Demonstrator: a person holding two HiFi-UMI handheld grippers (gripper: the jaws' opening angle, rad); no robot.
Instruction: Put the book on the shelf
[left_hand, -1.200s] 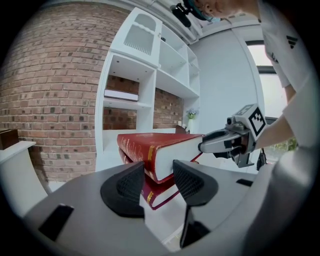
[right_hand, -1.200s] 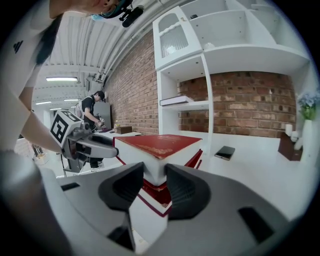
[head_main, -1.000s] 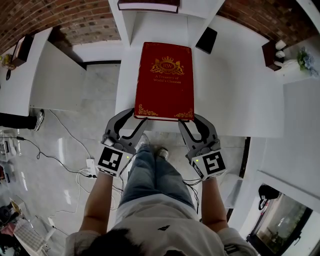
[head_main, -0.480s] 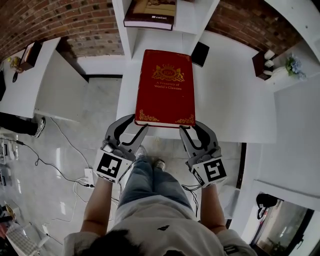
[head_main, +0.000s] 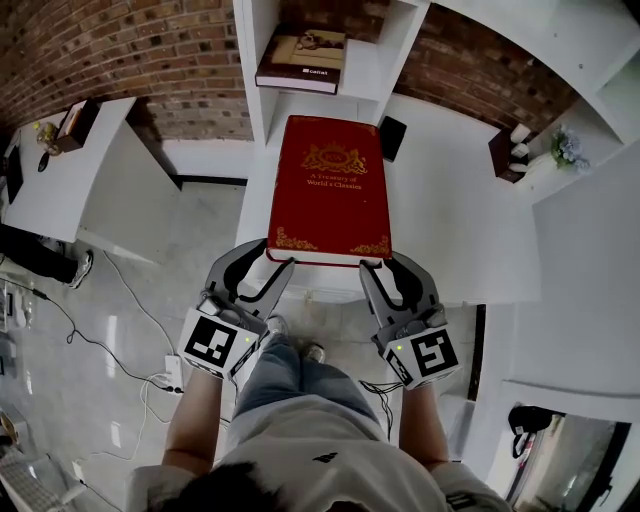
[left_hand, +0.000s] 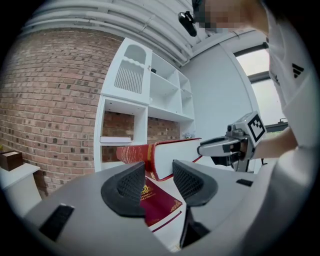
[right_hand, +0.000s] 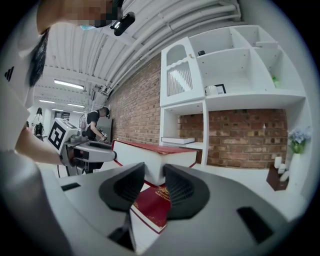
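Head view: L gripper (head_main: 274, 257) and R gripper (head_main: 381, 263) both clamp the near corners of the big red hardback book (head_main: 328, 190), held over the white counter (head_main: 455, 235). Carry step, I reckon. Next: push fwd, level, into the white wooden shelf (head_main: 372, 62); which bay is prob. unclear.

The grey moulded-plastic left gripper (head_main: 272, 256) and the matching grey right gripper (head_main: 383, 263) each consist of two curved, arched jaw arms joined to a compact body. The inner face of each jaw carries a black ribbed pad (left_hand: 131, 183), wedge-shaped and finely grooved. Behind the jaws, at the rear of each claw body, sits a cube bearing black-and-white square markers: the left marker cube (head_main: 218, 344) and the right marker cube (head_main: 428, 354). Behind the cubes, the operator wears a white short-sleeved T-shirt (head_main: 290, 440) with a small dark chest logo (head_main: 325, 455), blue denim jeans (head_main: 285, 375) and light-coloured shoes (head_main: 272, 325). A dark striped mark shows on the white sleeve (left_hand: 292, 100).
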